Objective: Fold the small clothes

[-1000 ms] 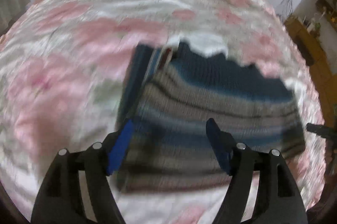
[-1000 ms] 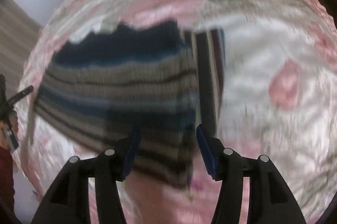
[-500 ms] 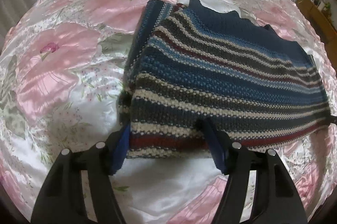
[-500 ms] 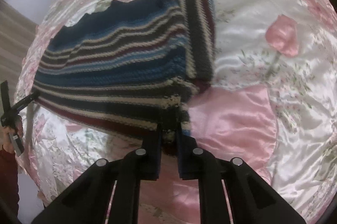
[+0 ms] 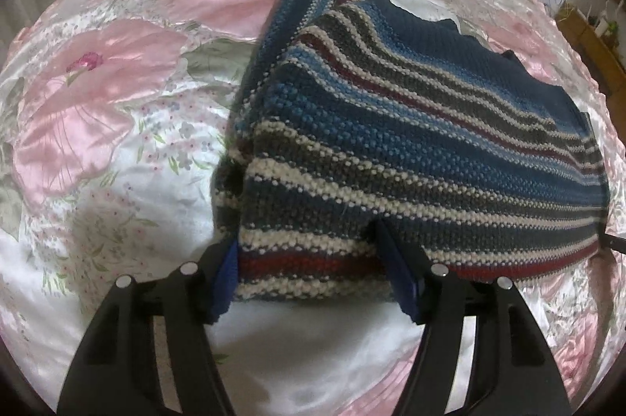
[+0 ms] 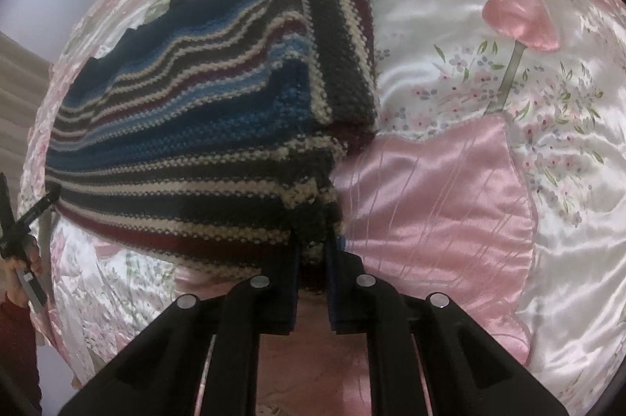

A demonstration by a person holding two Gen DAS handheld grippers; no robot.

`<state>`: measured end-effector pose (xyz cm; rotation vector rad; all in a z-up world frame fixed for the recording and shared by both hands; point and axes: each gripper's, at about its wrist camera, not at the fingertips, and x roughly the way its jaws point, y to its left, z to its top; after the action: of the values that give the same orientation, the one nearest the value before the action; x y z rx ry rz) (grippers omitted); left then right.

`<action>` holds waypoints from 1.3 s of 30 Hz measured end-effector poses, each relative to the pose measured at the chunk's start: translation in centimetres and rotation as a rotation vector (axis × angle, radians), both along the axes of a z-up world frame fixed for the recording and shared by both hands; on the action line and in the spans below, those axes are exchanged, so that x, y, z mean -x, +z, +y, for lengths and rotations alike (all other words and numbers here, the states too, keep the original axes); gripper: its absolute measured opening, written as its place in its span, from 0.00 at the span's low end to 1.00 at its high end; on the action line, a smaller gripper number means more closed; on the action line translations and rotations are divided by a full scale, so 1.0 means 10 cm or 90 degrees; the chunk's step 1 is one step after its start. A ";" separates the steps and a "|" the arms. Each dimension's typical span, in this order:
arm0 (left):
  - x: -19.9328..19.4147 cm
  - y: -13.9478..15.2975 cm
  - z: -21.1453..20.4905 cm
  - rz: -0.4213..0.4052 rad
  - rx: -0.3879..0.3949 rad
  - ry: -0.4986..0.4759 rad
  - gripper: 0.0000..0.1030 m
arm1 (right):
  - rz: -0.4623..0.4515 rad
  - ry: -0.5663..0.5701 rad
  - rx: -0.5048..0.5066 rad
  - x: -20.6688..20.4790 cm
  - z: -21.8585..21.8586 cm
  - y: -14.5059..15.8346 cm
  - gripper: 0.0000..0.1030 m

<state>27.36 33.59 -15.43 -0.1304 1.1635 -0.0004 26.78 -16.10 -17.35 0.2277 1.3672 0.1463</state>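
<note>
Left wrist view: the left gripper point(image 5: 309, 275) stands with fingers spread wide, straddling the near hem of the striped knit sweater point(image 5: 411, 142), which lies partly folded on the floral satin bedspread point(image 5: 98, 126). It should close before any lift.

Right wrist view: the right gripper point(image 6: 313, 259) is clamped on the sweater's near corner. Both corners should rise together, keeping the hem taut and level, so the fold lands square.

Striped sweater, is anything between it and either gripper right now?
Nothing visible. The left gripper straddles the near hem of the striped sweater, jaws open. The right gripper is already shut on its corner.
</note>
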 end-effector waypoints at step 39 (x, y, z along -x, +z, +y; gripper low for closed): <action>-0.69 0.12 -0.51 0.015 0.054 -0.027 0.71 | 0.040 -0.062 -0.004 -0.85 -0.13 0.05 0.77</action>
<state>34.24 28.50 -14.24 -0.1811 1.1902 -0.0864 35.26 -17.37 -16.87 0.3054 1.4154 0.0627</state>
